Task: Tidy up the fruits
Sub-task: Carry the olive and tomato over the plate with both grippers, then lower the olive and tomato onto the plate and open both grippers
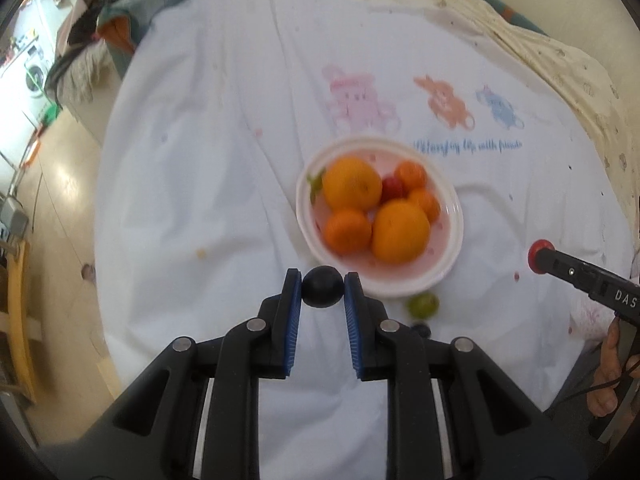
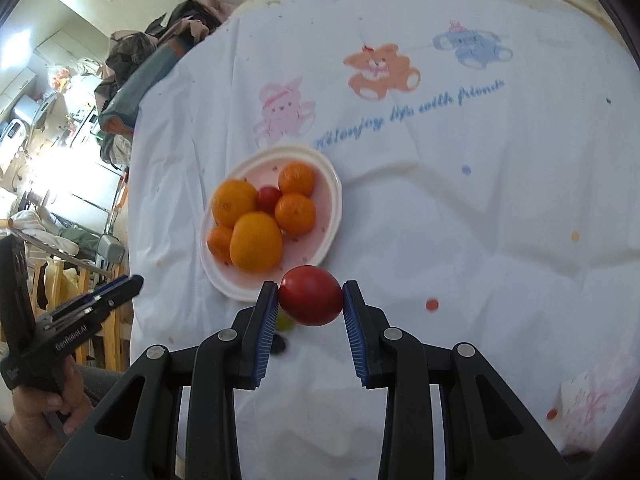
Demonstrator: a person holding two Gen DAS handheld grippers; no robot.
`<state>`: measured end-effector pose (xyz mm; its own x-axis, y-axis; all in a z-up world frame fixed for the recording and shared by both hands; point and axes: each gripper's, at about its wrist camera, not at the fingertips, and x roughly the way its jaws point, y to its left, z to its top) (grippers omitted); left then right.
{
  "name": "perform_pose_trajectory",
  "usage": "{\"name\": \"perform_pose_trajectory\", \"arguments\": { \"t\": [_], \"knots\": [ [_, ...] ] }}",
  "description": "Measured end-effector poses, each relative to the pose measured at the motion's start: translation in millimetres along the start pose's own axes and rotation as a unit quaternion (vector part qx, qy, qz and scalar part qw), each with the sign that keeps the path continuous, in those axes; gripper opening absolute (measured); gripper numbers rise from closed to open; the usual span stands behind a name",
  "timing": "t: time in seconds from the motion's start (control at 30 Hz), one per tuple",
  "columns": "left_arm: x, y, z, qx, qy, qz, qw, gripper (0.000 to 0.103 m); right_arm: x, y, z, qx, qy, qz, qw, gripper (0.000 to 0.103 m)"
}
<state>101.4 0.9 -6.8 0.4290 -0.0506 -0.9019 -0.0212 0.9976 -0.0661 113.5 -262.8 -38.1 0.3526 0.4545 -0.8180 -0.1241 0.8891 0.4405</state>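
Observation:
My left gripper (image 1: 322, 290) is shut on a small dark blue berry (image 1: 322, 291), held above the cloth just short of the white bowl (image 1: 452, 216). The bowl holds two large oranges (image 1: 352, 188), several small tangerines (image 1: 347, 231) and a red cherry tomato (image 1: 392, 187). My right gripper (image 2: 310, 298) is shut on a red tomato (image 2: 311, 295), near the bowl's (image 2: 332, 216) front rim. That gripper shows from the side in the left wrist view as the right gripper (image 1: 540, 256). On the cloth lie a green fruit (image 1: 423, 305) and another dark berry (image 1: 421, 329).
A white cloth (image 2: 460, 220) printed with bears and blue lettering covers the surface. Piled clothes (image 2: 152, 52) lie at its far left corner. Wooden furniture (image 1: 18, 312) and floor are off the left edge. A hand (image 2: 44, 404) holds the left gripper's handle.

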Motion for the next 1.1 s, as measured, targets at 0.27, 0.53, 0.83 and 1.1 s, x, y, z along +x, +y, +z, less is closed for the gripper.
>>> {"name": "perform_pose_trajectory", "arguments": {
  "t": [0.27,0.53,0.83,1.1],
  "knots": [
    [20.9,5.7,42.2,0.005,-0.012,0.006,0.9999,0.018,13.7,-0.8,35.5,-0.005,-0.011,0.007,1.000,0.035],
    [54.1,-5.5,72.3,0.022,-0.019,0.008,0.9996,0.018,47.1,2.5,72.6,-0.027,-0.002,0.004,1.000,0.035],
    [111.6,12.1,83.0,-0.002,0.034,-0.015,0.9993,0.018,90.4,-2.2,96.2,-0.033,0.029,0.007,0.999,0.035],
    [126.5,25.2,74.2,-0.035,0.086,-0.051,0.9944,0.018,110.1,-3.9,95.2,-0.020,0.049,0.009,0.999,0.035]
  ]
}}
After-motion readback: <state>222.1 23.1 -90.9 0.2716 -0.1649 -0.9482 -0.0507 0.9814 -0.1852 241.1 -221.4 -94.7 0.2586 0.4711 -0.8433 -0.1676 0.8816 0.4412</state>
